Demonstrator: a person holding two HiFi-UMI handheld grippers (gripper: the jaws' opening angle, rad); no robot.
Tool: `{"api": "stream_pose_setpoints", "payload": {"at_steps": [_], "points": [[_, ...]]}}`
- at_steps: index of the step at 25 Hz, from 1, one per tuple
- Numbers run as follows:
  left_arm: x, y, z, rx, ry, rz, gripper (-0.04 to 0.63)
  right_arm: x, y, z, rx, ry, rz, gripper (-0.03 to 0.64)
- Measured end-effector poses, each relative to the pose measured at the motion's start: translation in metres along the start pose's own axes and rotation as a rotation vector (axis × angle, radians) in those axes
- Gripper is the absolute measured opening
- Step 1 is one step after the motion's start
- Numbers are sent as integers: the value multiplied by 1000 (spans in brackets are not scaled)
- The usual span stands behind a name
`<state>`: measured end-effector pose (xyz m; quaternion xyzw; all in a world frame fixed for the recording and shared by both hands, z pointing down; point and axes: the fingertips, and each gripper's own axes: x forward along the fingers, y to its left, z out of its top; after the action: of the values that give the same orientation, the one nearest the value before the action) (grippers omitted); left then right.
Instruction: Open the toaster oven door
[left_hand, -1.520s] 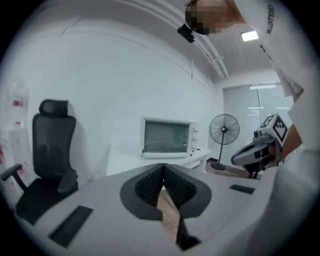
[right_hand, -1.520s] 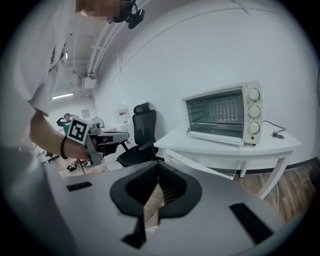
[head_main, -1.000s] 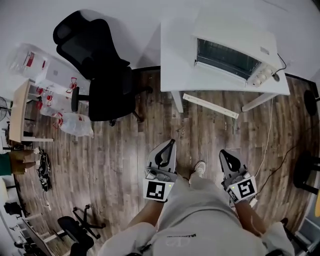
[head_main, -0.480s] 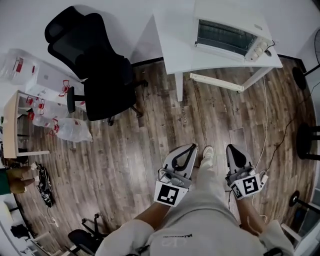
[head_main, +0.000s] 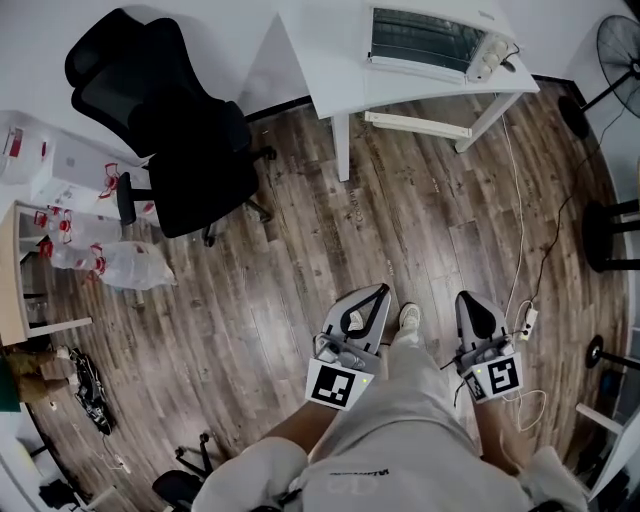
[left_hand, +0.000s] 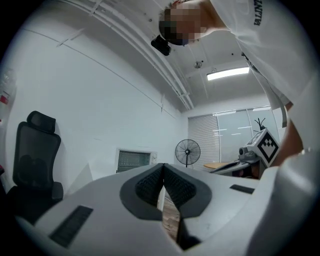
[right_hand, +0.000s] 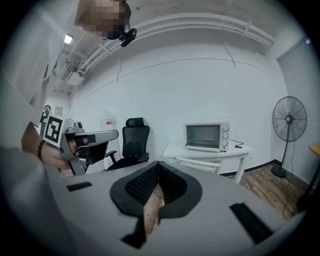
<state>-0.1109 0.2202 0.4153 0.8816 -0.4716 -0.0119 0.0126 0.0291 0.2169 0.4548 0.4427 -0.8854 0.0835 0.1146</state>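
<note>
White table (head_main: 335, 85) stands well ahead of both jaw sets, across the wood floor (head_main: 300, 260). Black office chair (head_main: 165, 120) is ahead-left of the L jaws. Toaster oven (head_main: 432, 38) sits on the table w/ door closed, well apart from all tips: just left of L jaw line in left gripper view, up-right of R jaw line in right gripper view. L gripper (head_main: 378, 291) clenched, nothing betw. pads. R gripper (head_main: 467, 298) clenched too, empty.

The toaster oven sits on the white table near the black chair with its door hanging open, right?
No. The toaster oven sits on the white table near the black chair with its door shut, as the right gripper view shows.
</note>
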Motion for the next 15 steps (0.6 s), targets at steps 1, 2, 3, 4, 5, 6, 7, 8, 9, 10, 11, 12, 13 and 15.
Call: {"api": "stream_pose_setpoints", "payload": {"at_steps": [1, 2, 3, 4, 5, 6, 7, 8, 9, 10, 11, 12, 13, 15], "points": [[-2, -5, -2, -4, 3, -9, 8, -6, 0, -1, 2, 0, -10, 18], [-4, -11, -3, -6, 6, -17, 8, -12, -1, -2, 3, 1, -17, 18], [-5, -16, -4, -5, 8, -24, 8, -17, -1, -4, 4, 0, -22, 18], [-6, -22, -5, -3, 9, -28, 8, -23, -1, -7, 7, 0, -24, 18], [-8, -28, -5, -1, 11, -31, 8, -29, -1, -9, 10, -3, -25, 17], [-9, -35, -6, 5, 14, -33, 8, -35, -2, -11, 14, -7, -24, 18], [-11, -42, -5, 15, 18, -34, 8, -41, -2, -12, 17, -12, -22, 18], [-12, -48, -3, 28, 19, -32, 8, -47, -3, -13, 20, -19, -17, 18], [-14, -53, 0, 39, 20, -25, 8, -52, -3, -12, 22, -29, -11, 18], [-16, -58, 4, 45, 19, -13, 8, -57, -4, -10, 24, -40, -2, 18], [-18, -61, 8, 43, 15, 4, 8, -62, -4, -7, 25, -53, 7, 18], [-20, -65, 12, 33, 6, 26, 8, -67, -6, -5, 25, -66, 16, 18], [-22, -69, 16, 21, -4, 49, 8, -73, -8, -2, 24, -79, 25, 18], [-28, -80, 23, 2, -23, 93, 8, -89, -12, 1, 24, -102, 38, 18]]}}
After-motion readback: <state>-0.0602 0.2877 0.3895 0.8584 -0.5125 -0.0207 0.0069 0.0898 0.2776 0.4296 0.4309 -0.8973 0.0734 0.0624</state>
